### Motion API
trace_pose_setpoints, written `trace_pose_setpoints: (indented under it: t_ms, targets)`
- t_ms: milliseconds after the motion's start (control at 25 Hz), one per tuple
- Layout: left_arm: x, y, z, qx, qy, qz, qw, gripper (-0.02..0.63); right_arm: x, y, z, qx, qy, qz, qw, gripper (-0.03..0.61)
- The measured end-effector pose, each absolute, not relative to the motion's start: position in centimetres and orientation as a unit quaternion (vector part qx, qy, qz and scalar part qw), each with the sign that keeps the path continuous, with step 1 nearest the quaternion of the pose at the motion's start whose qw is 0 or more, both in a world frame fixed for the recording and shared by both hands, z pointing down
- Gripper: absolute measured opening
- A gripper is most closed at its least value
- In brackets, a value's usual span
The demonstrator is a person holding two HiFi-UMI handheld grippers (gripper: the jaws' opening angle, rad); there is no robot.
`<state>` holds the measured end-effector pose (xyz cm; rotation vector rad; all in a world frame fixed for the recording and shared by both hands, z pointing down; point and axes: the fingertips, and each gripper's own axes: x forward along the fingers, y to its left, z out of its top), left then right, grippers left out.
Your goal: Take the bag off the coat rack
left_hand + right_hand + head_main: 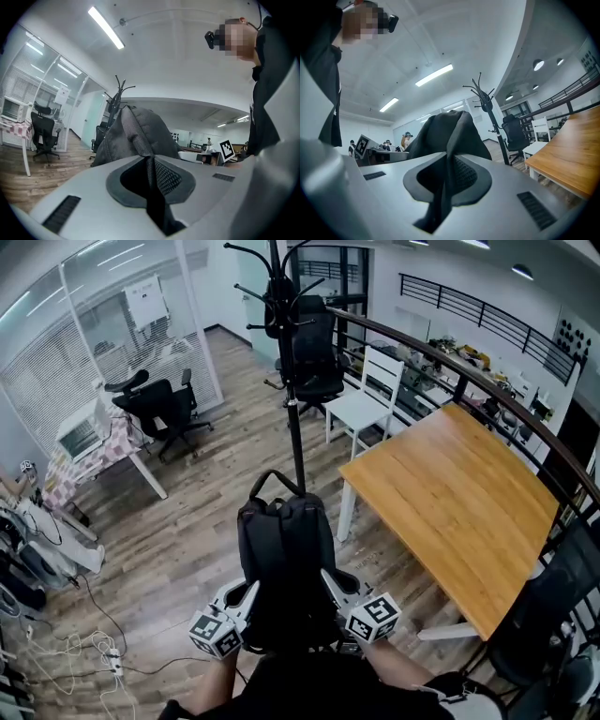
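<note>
Bag [286, 549] held between our two grippers, low, at 6 o'clock from coat rack [296, 418]. No strap on any hook that we see.

Left gripper [246, 598] at bag's 8 o'clock edge, clamped on fold of bag fabric. Right gripper [336, 591] at 4 o'clock edge, clamped likewise. Neither nearer.

Bag long axis runs 12 to 6 in head view, top handle toward rack pole.

We judge lift-off done. Likely set-down: counter [469, 493] at 2 o'clock.

Bag contents hidden.
</note>
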<state>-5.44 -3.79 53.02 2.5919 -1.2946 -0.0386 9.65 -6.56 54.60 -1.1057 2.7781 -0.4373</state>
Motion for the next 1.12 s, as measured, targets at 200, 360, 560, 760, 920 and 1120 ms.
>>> trace_pose_setpoints:
  t_ms: [200,360,560,760,920,1120]
  targets:
    - [-6.1,-2.2,53.4,0.883,-0.451,-0.011,0.126,0.04,9.0,-5.3,54.9,-0.359,0.92,-0.143,0.06,0.048]
    - [-6.4,-2.1,53.7,0.888,-0.444,-0.003,0.124,0.038,8.7,-5.1,55.2,-0.369,0.915,-0.149,0.06,0.048]
    - [-7.2,-2.3,53.9,0.899,-0.419,-0.007,0.127,0.038,8.1,-4.4,55.4,-0.398,0.903,-0.15,0.056,0.048]
    - [-7.5,-2.1,52.8,0.912,-0.395,-0.014,0.108,0.038,8.3,-3.4,54.1,-0.425,0.893,-0.134,0.064,0.048]
    - [-7.9,-2.2,51.6,0.921,-0.379,-0.016,0.095,0.038,8.0,-3.0,53.3,-0.438,0.888,-0.125,0.067,0.048]
    - [-8.2,-3.0,50.9,0.924,-0.371,-0.021,0.091,0.038,7.8,-3.7,52.8,-0.436,0.89,-0.117,0.061,0.048]
